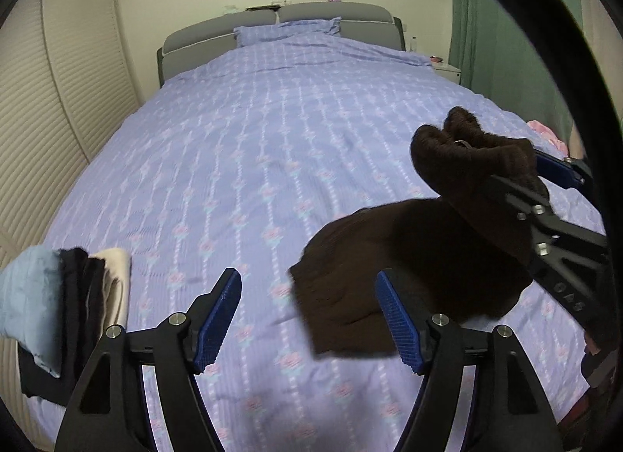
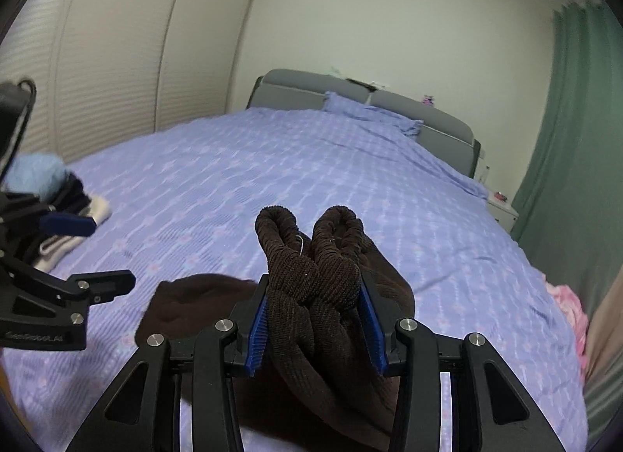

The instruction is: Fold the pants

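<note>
The dark brown ribbed pants (image 2: 311, 277) are bunched between the blue pads of my right gripper (image 2: 314, 280), which is shut on them. Two rolled loops of fabric stick out past its fingertips. In the left wrist view the rest of the pants (image 1: 409, 277) hangs from that gripper, a flat flap spreading just over the lilac bed cover (image 1: 241, 148). My left gripper (image 1: 307, 284) stands open to the left of the pants, with nothing pressed between its pads. The flap's edge lies behind its right finger. The left gripper (image 2: 113, 251) also shows at the left edge of the right wrist view.
A pile of clothes (image 1: 58, 288), light blue, black and cream, lies at the bed's left edge. Pillows (image 1: 288, 29) and a grey headboard (image 1: 335, 14) are at the far end. Louvered wardrobe doors (image 1: 46, 113) run along the left and a green curtain (image 2: 568, 148) hangs on the right. Something pink (image 2: 568, 304) lies at the bed's right edge.
</note>
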